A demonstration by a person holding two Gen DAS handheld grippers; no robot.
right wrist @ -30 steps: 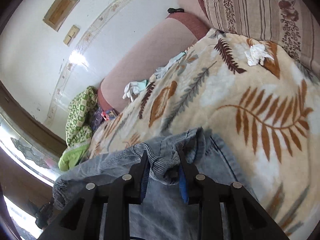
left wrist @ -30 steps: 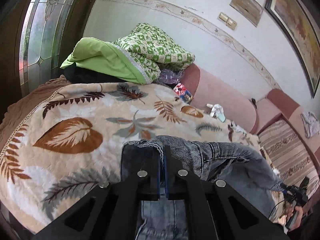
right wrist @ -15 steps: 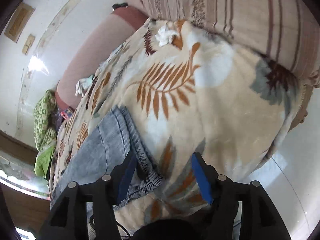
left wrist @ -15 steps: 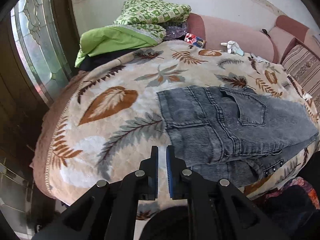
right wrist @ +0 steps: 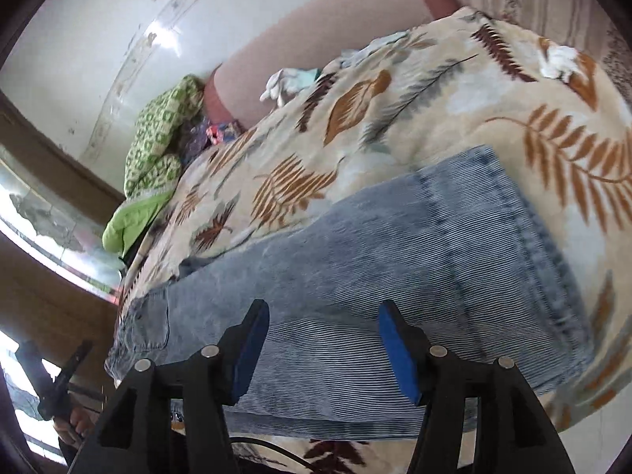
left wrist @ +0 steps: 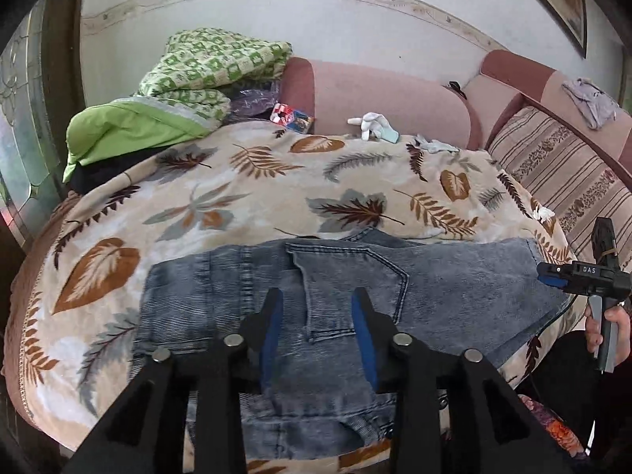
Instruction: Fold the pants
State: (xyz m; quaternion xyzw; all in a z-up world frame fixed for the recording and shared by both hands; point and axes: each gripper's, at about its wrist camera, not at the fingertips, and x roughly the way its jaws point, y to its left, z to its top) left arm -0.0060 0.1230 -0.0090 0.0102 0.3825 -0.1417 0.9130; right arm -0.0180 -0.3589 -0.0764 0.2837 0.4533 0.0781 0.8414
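Observation:
Grey-blue denim pants (left wrist: 454, 280) lie flat on a leaf-patterned blanket (left wrist: 245, 185), waist end to the left with a back pocket up, legs to the right. My left gripper (left wrist: 316, 296) is open and empty, hovering over the pocket area. In the right wrist view the pants (right wrist: 414, 245) stretch across the blanket, hem at the right. My right gripper (right wrist: 324, 312) is open and empty above the leg part. It also shows in the left wrist view (left wrist: 592, 272), held at the blanket's right edge.
A green patterned quilt pile (left wrist: 189, 79) sits at the back left. A pink sofa back (left wrist: 387, 98) with a white glove (left wrist: 373, 124) runs behind. A striped cushion (left wrist: 565, 173) lies at right. A window (left wrist: 19, 126) is at left.
Both grippers let go of the pants and opened. The pants now lie spread flat on the blanket. Both grippers have drawn back over them.

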